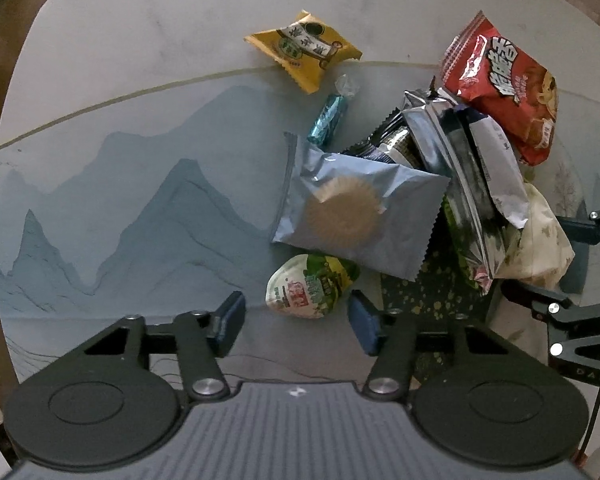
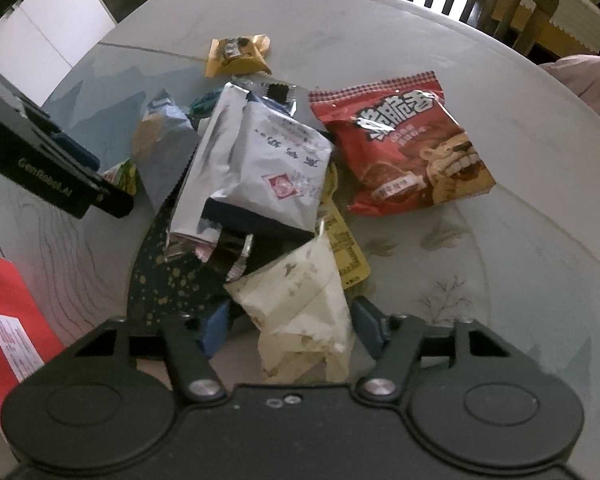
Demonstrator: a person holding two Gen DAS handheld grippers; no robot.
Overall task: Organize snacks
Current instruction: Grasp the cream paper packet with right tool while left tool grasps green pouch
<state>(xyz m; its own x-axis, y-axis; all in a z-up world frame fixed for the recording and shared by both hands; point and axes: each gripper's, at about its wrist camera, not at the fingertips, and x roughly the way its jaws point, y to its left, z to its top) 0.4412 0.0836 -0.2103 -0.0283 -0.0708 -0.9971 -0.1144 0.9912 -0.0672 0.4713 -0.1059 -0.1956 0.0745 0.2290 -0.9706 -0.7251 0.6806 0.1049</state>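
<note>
the small round white-and-green sealed snack cup (image 1: 310, 290) lies low in the left wrist frame, just past the left tool (image 1: 296, 326) and about centred on the gap between its two blue pads, which stand apart on either side of it without touching it. that tool points almost straight down at the grey mountain-print surface (image 1: 120, 200), so the cup looks nearest to it.

the right tool (image 2: 288, 330) tilts steeply down at the lower centre of its frame. its pads flank the crumpled cream wrapper with gold specks (image 2: 304, 304); whether they press it i cannot tell. the foil packets are piled above it, and the red crisp bag (image 2: 404, 148) lies upper right.
</note>
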